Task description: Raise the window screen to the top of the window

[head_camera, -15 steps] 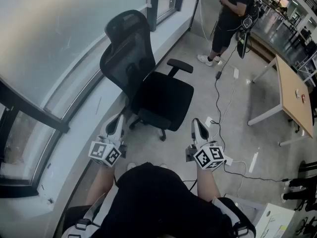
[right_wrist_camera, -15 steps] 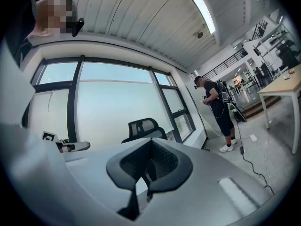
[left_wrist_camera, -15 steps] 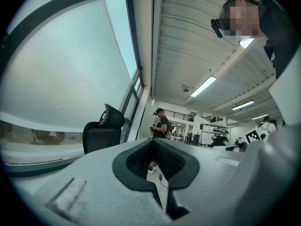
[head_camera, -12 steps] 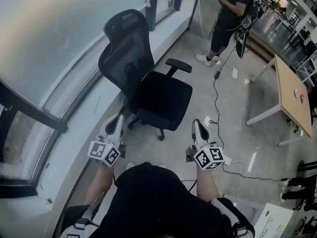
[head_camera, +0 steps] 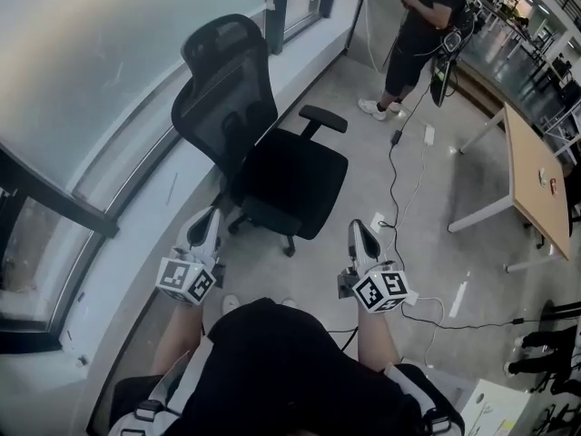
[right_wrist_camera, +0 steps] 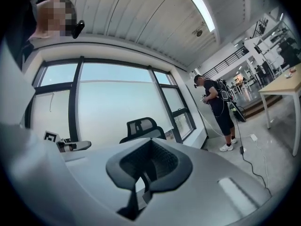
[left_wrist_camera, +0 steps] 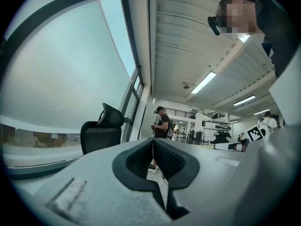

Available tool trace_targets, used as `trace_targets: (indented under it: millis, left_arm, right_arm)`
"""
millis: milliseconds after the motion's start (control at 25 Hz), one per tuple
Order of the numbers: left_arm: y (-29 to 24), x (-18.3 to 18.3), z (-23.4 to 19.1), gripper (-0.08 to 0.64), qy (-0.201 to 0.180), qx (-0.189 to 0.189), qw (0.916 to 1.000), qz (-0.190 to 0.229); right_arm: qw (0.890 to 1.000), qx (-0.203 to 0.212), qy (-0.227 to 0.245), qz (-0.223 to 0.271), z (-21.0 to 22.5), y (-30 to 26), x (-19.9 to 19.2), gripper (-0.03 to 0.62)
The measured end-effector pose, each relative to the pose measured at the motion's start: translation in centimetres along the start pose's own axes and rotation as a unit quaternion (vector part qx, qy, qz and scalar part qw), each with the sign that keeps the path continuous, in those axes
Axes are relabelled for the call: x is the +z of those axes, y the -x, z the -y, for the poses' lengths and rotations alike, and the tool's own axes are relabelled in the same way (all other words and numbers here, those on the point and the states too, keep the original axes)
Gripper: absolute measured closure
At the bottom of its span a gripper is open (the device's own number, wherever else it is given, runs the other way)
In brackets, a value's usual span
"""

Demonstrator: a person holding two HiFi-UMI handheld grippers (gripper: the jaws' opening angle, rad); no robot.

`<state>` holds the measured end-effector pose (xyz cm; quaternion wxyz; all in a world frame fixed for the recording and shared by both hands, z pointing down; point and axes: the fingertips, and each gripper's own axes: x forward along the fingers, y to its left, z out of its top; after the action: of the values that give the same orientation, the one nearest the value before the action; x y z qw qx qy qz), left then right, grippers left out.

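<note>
Two handheld grippers are in view, each with a cube of square markers. The left gripper (head_camera: 209, 218) and the right gripper (head_camera: 357, 229) are held level in front of the person, well apart. In each gripper's own view the dark ribbed pads meet, so both pairs of jaws are together with nothing between them. There is one pale grey translucent window screen (head_camera: 109, 53). It hangs lowered over the large pane at the left. Its bottom edge lies a little above the sill, leaving a strip of outdoor view beneath it, and neither gripper touches it. One black mesh-backed office chair (head_camera: 272, 166) stands between the grippers and the window. One person in dark clothes (head_camera: 420, 25) stands far off by one wooden-topped table with white legs (head_camera: 531, 166). A black cable (head_camera: 399, 175) trails across the grey floor. Compared with half a second ago, the chair and window sit slightly further up and left in the head view. The grippers keep the same closed, level pose, and the screen's edge has not risen.
</note>
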<state>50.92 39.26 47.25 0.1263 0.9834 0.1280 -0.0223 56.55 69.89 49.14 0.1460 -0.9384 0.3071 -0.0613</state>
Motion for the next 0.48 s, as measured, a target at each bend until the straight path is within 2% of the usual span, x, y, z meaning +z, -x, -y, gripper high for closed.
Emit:
trace_targets:
  millis: [200, 480]
  left_arm:
    - [0.8, 0.8, 1.5, 0.552, -0.011, 0.035, 0.9993, 0.002]
    - [4.9, 1.5, 0.8, 0.552, -0.015, 0.098, 0.9949, 0.015]
  right_arm:
    - [0.998, 0.042, 0.039, -0.020, -0.3, -1.1, -0.2, 0.588]
    - [0.992, 0.110, 0.041, -0.037, -3.3, -4.2, -1.1, 0.588]
